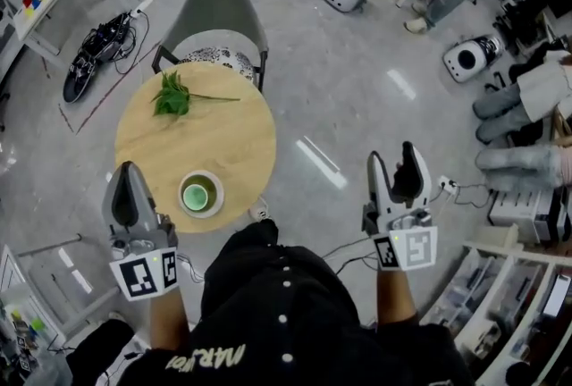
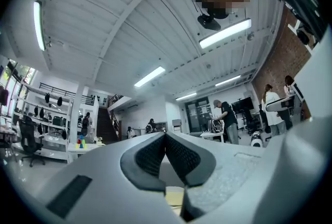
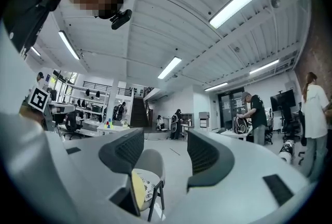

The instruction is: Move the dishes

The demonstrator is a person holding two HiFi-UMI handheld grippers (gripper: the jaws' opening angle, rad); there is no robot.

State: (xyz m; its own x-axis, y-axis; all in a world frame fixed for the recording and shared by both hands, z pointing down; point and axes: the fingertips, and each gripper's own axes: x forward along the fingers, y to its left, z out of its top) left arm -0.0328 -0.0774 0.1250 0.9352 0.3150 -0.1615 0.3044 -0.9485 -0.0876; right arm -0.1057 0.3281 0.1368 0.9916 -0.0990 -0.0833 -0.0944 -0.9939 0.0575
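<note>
Left tongs (image 1: 130, 170) pressed together, right tongs (image 1: 393, 156) spread, both empty. Green cup (image 1: 200, 194) at the round worktop's (image 1: 223, 141) six o'clock edge, leafy sprig (image 1: 174, 95) at eleven.

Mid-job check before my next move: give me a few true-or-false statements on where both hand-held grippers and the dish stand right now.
1. The left hand-held gripper is shut with nothing between its jaws. True.
2. A white dish, green inside, sits on the round table. True.
3. The right hand-held gripper grips the dish. False: its jaws stand apart and empty, off to the table's right over the floor.
4. A leafy sprig lies on the table. True.
5. The dish rests on the chair. False: the chair stands at the table's far side with no dish on it.
</note>
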